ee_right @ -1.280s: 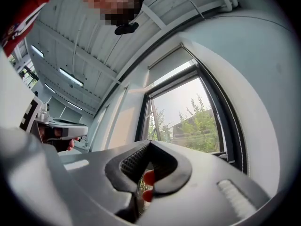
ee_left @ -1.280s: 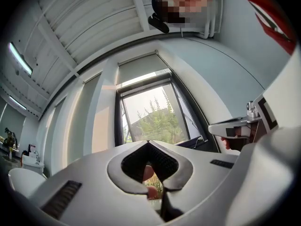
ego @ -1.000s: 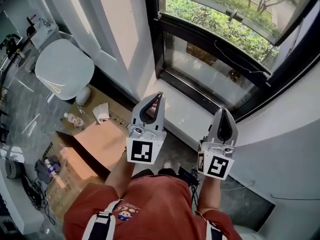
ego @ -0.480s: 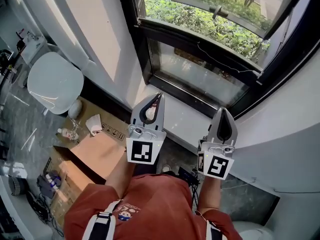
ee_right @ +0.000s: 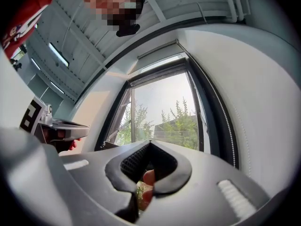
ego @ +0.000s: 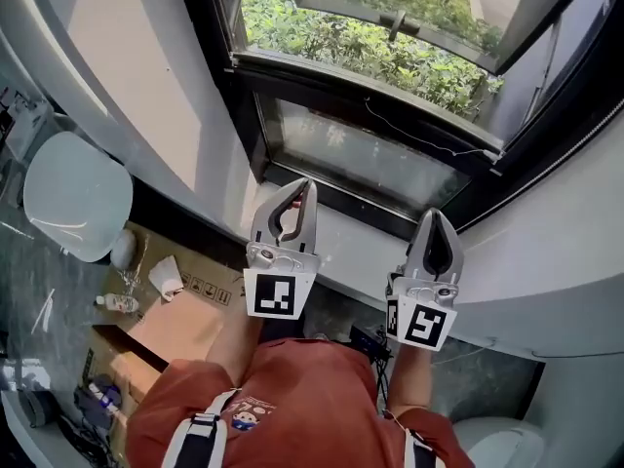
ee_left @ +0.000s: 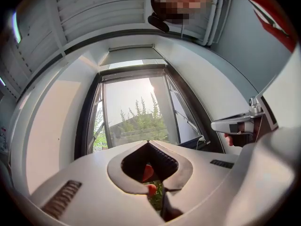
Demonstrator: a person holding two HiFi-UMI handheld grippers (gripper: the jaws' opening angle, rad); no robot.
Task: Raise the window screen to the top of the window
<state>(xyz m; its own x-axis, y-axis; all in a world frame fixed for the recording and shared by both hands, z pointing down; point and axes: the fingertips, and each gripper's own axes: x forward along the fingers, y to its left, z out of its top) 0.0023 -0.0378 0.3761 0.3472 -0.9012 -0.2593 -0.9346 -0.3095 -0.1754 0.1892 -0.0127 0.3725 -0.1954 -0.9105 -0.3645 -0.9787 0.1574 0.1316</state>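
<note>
room: narrow white-walled bay with a tall black-framed window [ego: 249, 115] at 12 o'clock and green shrubs outside; flattened brown cardboard box [ego: 180, 320] on the floor at 8 o'clock.
screen: the grey, hazy, mesh-looking window screen [ego: 375, 159] seems to sit low in the frame, just past the white sill [ego: 356, 242], at 12 o'clock of both grippers and untouched.
left gripper [ego: 297, 187]: jaws clenched together, nothing between them.
right gripper [ego: 435, 216]: likewise closed and empty, at 3 o'clock of the left.
risk, mesh: shut tips could poke or tear the mesh instead of catching its bar.
risk, tilt: lifting one side only may skew the screen and jam it.
risk, cord: thin pale cord [ego: 429, 133] along the frame could snag a jaw.
</note>
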